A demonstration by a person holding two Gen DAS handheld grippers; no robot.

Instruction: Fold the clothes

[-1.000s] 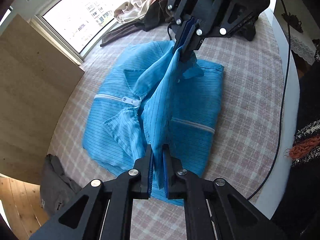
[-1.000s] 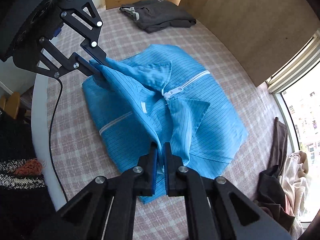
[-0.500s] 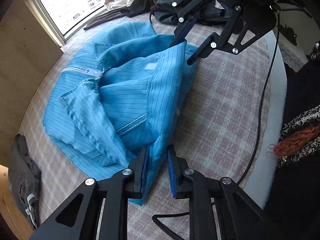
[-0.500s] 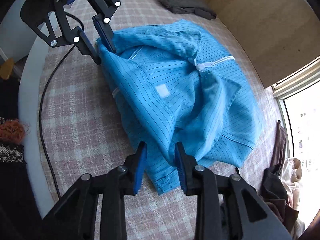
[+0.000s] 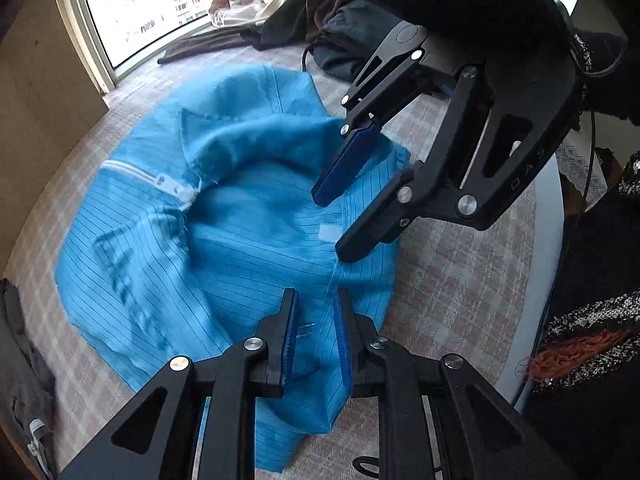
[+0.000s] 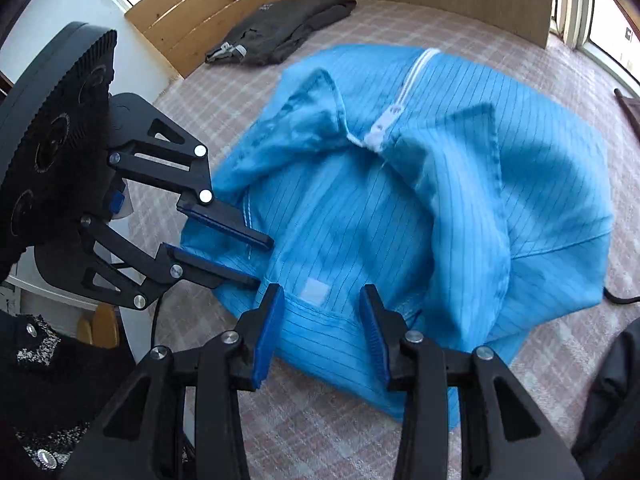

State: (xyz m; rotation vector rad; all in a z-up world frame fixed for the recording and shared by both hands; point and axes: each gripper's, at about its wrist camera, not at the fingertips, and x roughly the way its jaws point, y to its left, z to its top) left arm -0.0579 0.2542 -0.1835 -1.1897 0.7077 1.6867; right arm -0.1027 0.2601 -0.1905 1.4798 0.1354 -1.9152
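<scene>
A blue striped jacket [image 5: 248, 248] with a white zipper [image 5: 160, 178] lies half folded on the checked tablecloth [image 5: 452, 280]; in the right wrist view the jacket [image 6: 400, 220] fills the middle. My left gripper [image 5: 315, 300] is open just above the jacket's near folded edge, with fabric under its fingers but not pinched. My right gripper [image 5: 334, 224] hangs open over the same edge, a little farther along. From the right wrist, my right gripper [image 6: 320, 292] stands open over a small white label [image 6: 316, 292], and my left gripper [image 6: 260, 260] is open at the jacket's left edge.
A dark grey folded garment [image 6: 280, 28] lies at the far end by wooden boards [image 6: 216, 4]. A pile of unfolded clothes [image 5: 280, 8] sits near the window [image 5: 152, 4]. A black cable [image 5: 558, 280] runs along the table's white rim [image 5: 548, 216]. A person's tweed sleeve [image 5: 592, 320] is on the right.
Both grippers were shut on a raised fold of the jacket, carried it over toward the table's rim side, then opened. The fold now lies flat and released.
</scene>
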